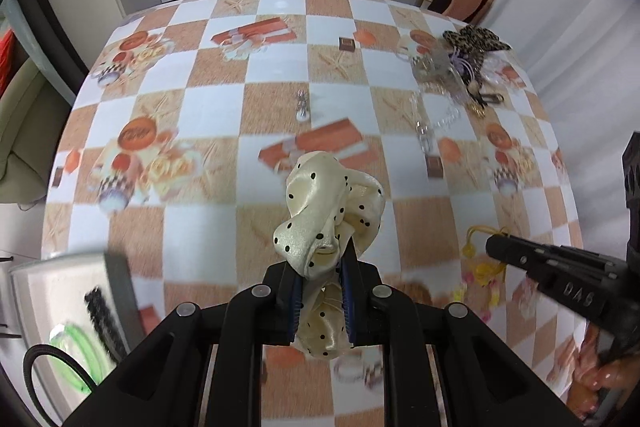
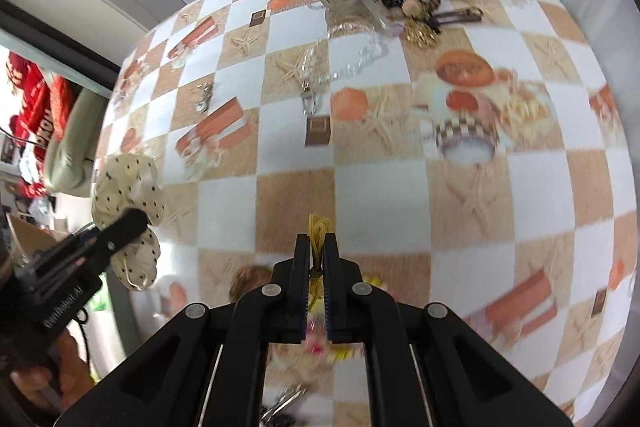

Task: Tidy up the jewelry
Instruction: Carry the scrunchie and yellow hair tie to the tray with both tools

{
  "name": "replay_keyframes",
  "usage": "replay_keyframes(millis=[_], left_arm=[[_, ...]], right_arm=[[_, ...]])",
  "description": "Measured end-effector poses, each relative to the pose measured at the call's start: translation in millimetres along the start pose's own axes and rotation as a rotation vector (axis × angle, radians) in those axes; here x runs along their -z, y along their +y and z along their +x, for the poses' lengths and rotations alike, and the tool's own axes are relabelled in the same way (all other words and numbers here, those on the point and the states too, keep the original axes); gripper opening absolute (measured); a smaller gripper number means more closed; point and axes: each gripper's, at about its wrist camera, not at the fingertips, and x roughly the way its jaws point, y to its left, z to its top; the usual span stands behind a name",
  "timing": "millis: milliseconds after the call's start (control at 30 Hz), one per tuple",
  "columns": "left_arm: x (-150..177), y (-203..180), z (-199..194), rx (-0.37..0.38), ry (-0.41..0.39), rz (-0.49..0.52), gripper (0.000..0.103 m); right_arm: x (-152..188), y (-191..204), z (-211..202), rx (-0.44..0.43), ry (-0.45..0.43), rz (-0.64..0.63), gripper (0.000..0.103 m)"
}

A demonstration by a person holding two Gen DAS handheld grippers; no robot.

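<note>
While the grey tray (image 1: 60, 291) holds a black comb-like clip (image 1: 105, 321) and green band (image 1: 76, 345), perhaps, the left gripper (image 1: 322, 267) clamps a polka-dot scrunchie (image 1: 328, 211); the right gripper (image 2: 318, 247) pinches a yellow cord (image 2: 319, 227) above the checkered table (image 2: 440, 167).

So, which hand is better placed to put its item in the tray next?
The left, probably. The left gripper already holds the dotted scrunchie, and the tray lies just to its left. The right gripper holds a yellow cord, farther from the tray.
</note>
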Motion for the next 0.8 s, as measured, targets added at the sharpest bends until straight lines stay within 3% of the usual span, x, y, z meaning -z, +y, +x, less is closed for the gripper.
replay_keyframes(millis=[433,800], left_arm=[[68,23,-45,-0.005,0.032,-0.052,0.021],[112,59,-78,-0.017,0.031,-0.128,0.021]], right_arm=[[44,12,-29,-0.041,0.034,0.040,0.006],[70,68,-45,-0.065,0.062,-0.048,0.006]])
